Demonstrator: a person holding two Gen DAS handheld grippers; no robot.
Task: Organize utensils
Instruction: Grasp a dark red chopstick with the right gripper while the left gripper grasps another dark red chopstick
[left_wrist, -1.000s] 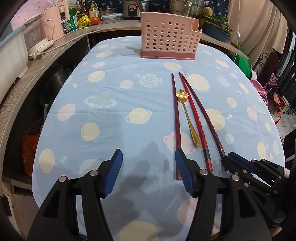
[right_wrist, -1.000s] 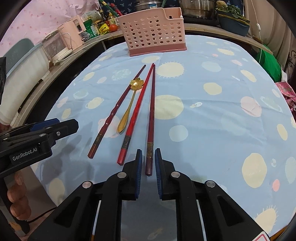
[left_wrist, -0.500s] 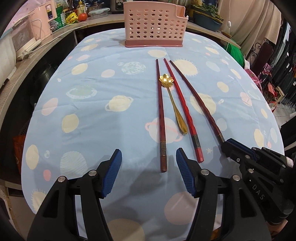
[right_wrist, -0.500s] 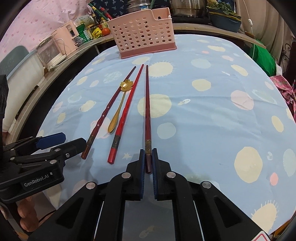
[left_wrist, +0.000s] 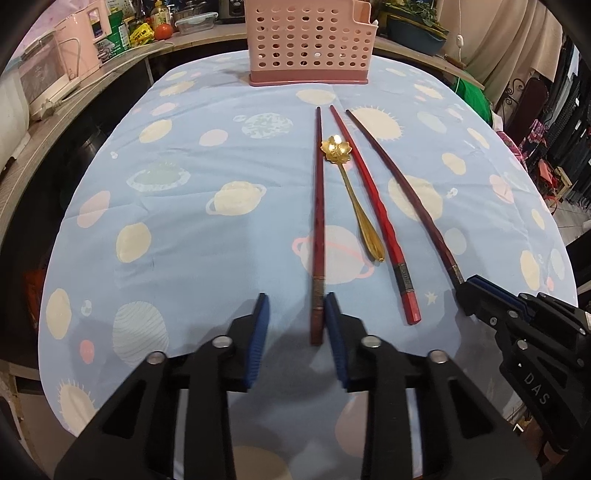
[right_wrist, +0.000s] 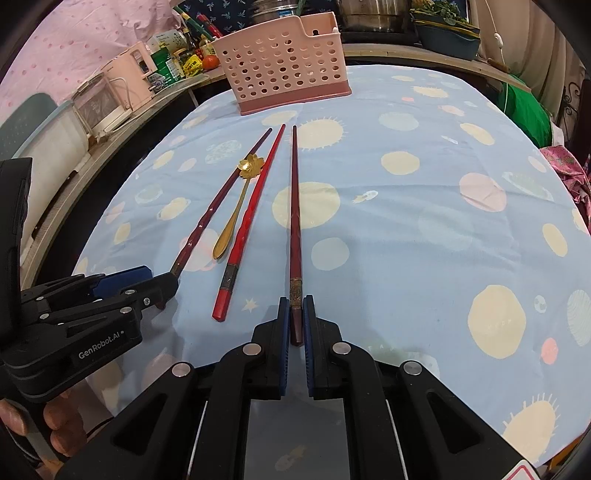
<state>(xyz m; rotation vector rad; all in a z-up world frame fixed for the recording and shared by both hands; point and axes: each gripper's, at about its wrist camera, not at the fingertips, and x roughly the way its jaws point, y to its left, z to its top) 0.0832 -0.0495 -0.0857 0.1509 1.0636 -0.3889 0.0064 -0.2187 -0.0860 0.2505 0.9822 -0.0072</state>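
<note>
Three chopsticks and a gold spoon (left_wrist: 352, 199) lie on the blue planet-print tablecloth, pointing at a pink perforated utensil holder (left_wrist: 310, 40) at the far end. My left gripper (left_wrist: 296, 308) is partly open, its jaws on either side of the near end of the left dark chopstick (left_wrist: 318, 221), the right pad touching it. My right gripper (right_wrist: 295, 314) is shut on the near end of the right dark chopstick (right_wrist: 294, 206). The bright red chopstick (right_wrist: 251, 225) and the spoon (right_wrist: 236, 210) lie between them. The holder also shows in the right wrist view (right_wrist: 284, 62).
A curved wooden counter (left_wrist: 92, 77) behind the table carries a pink appliance (left_wrist: 77, 44), bottles, a tomato and pots. Green fabric (right_wrist: 524, 107) and clothes hang at the right. The table edge (left_wrist: 51, 369) is close under the grippers.
My left gripper has narrowed its jaws and moved in around the left chopstick's near end. My right gripper stays closed on the right chopstick.
</note>
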